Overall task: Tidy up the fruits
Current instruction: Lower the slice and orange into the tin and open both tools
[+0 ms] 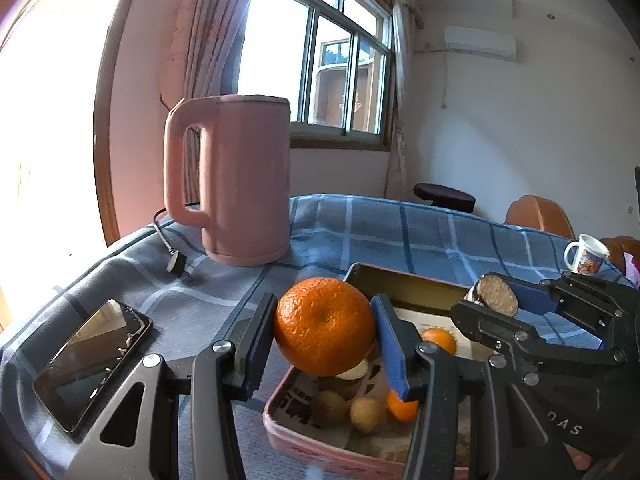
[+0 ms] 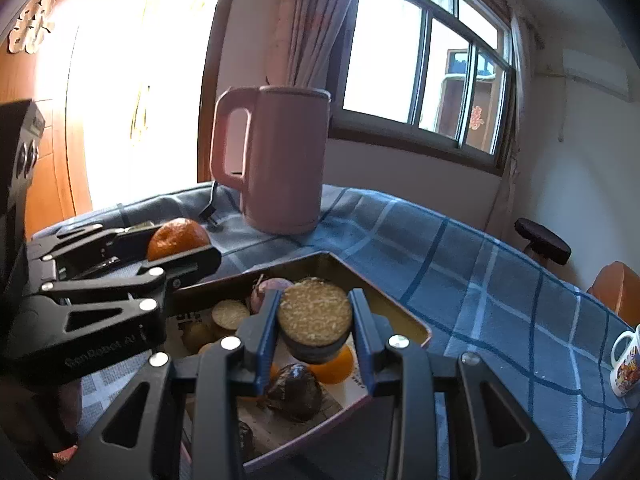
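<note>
Left wrist view shows our left gripper [image 1: 324, 344] pinching an orange [image 1: 325, 326] above the tray [image 1: 296, 436]; our right gripper [image 2: 314, 330] clamps a cut-faced dark fruit [image 2: 315, 314] there too, both seemingly poised for sorting.

The pink kettle [image 1: 244, 184] stands on the far side of the tray [image 1: 304, 440], blocking passage there; a phone [image 1: 92, 364] lies to the left. To the right the checked cloth [image 2: 500, 280] lies open up to a mug [image 2: 626, 364]
</note>
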